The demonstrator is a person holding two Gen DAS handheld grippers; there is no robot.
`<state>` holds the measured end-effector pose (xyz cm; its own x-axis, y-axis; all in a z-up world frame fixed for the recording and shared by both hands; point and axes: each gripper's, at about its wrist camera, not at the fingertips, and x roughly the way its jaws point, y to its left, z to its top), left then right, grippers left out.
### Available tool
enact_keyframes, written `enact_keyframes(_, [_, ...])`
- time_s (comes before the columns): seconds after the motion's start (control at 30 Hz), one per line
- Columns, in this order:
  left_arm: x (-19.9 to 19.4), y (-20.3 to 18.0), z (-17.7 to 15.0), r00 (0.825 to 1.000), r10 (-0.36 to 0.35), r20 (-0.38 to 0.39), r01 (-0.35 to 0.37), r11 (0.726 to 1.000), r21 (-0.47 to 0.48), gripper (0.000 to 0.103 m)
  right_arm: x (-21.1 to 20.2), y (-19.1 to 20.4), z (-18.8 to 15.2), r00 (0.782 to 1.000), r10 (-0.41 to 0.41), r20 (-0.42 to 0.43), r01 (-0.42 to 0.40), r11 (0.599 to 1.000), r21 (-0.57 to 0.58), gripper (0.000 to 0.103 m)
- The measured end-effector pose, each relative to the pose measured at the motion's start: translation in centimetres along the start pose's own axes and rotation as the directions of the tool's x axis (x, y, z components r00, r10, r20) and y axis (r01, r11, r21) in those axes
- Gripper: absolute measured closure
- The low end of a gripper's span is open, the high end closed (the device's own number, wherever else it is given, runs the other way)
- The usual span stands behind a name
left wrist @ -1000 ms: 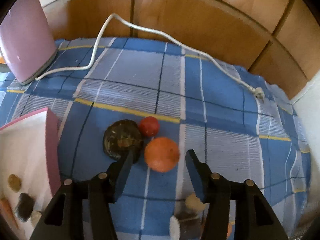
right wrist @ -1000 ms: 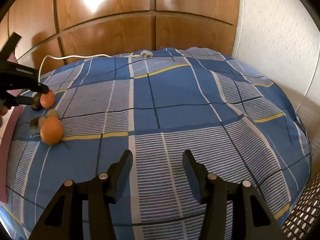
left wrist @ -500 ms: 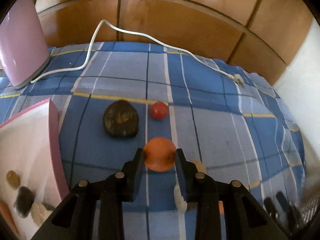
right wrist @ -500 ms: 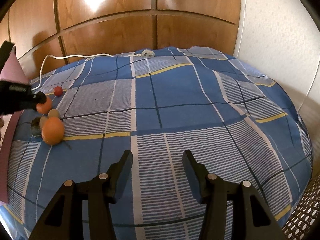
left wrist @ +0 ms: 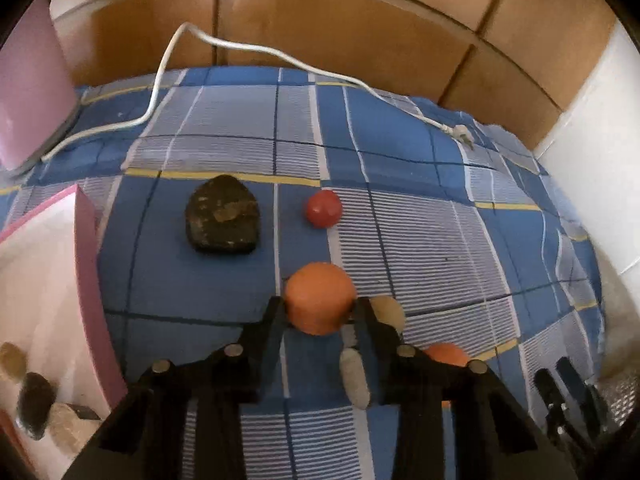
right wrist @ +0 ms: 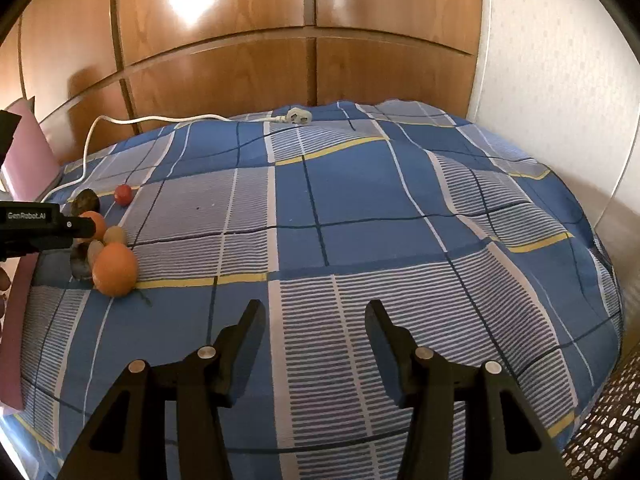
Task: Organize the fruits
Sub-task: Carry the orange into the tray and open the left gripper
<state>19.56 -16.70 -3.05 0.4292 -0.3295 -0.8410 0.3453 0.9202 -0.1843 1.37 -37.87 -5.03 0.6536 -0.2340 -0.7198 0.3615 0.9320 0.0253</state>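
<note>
In the left wrist view an orange (left wrist: 320, 292) sits between the fingertips of my left gripper (left wrist: 318, 312); both pads touch it while the jaws are opening slightly. A small red fruit (left wrist: 324, 208) and a dark lumpy fruit (left wrist: 223, 216) lie beyond it on the blue checked cloth. A second orange (left wrist: 446, 354) and pale pieces (left wrist: 386, 310) lie to the right of the fingers. My right gripper (right wrist: 316, 320) hovers open over bare cloth, far right of the fruit cluster (right wrist: 115, 268).
A pink-walled box (left wrist: 86, 280) with several small items inside stands at the left. A pink appliance (left wrist: 28, 88) and its white cable with plug (left wrist: 462, 134) lie at the back. Wooden wardrobe doors stand behind, and a woven basket (right wrist: 600, 440) is at the right edge.
My left gripper has moved forward over the orange and closed its jaws around it. The right gripper has stayed in place, still open.
</note>
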Motion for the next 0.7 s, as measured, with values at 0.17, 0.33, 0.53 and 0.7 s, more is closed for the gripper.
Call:
enact_keyframes(0.17, [-1.4,0.2,-0.9,0.999,-0.015,0.031,0.016,1.0,-0.018,0.069,0.0,-0.2,0.2,1.0,0.003,-0.002,-0.003,1.0,0.006,0.05])
enact_keyframes(0.33, [-5.1,1.0,-1.9,0.993,-0.025,0.113,0.028,0.999,-0.032,0.069,0.5,-0.4,0.3,0.999,0.024,-0.031,-0.023,0.999,0.025,0.05])
enact_keyframes(0.53, [-9.1,3.2,-4.4,0.984,-0.001,0.178,0.016,0.997,-0.081,0.069,1.3,0.4,1.3,0.994,0.092,-0.062,-0.09,0.995,0.03,0.05])
enact_keyframes(0.7, [-11.6,6.2,-6.9,0.978,0.037,0.204,-0.006,0.989,-0.15,0.069,1.7,1.9,2.5,0.986,0.146,-0.076,-0.147,0.989,0.001,0.05])
